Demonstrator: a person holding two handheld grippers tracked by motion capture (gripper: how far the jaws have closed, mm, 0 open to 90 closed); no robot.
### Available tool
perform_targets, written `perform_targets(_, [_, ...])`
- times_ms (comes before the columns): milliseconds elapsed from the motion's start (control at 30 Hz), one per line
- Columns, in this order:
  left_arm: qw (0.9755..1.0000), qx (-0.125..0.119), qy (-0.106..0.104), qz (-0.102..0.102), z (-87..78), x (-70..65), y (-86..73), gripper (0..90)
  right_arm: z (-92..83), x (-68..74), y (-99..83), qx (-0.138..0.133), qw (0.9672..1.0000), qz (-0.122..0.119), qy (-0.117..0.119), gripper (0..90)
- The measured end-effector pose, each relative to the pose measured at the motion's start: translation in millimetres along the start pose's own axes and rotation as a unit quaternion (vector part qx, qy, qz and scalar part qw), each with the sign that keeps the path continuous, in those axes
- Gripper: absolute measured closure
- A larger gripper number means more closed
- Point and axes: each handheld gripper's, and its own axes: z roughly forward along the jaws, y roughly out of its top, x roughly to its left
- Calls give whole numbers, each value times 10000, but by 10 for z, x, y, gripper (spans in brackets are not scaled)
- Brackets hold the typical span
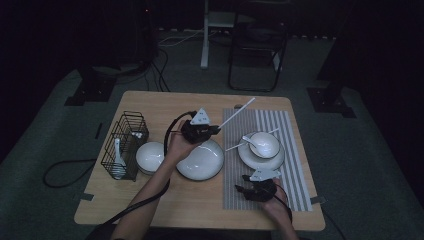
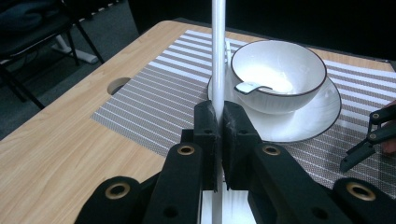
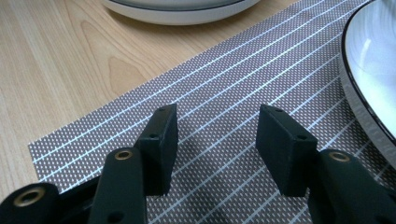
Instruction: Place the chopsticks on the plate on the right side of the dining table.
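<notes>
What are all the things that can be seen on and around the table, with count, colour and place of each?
table: one, light wood, centre
placemat: one, grey with white stripes, right part of the table
chopstick: one, white, clamped in the left gripper, raised over the placemat
second chopstick: one, white, lying on the placemat left of the saucer
bowl with spoon: one, white with dark rim, on a saucer on the placemat
saucer: one, white, under that bowl
large plate: one, white, table centre
small bowl: one, white, left of the plate
wire basket: one, black, left edge, holds a white spoon
folding chair: one, black, beyond the table
left gripper: black, shut on the chopstick
right gripper: black, open, over the near placemat
</notes>
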Motion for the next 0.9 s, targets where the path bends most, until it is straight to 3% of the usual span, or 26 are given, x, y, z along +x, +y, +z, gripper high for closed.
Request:
perform_targets(200, [10000,-4,18,5,20,11,28,861,1,-7,0,13,10000,53,-2,478])
perform_targets(400, [10000,16,60,-2,58,31,47,861,33,22,12,169,9998,-74,-123,464])
perform_targets(900, [9999,129,64,-46,197,65,79,861,34,28,11,166,9997,-87,-162,451])
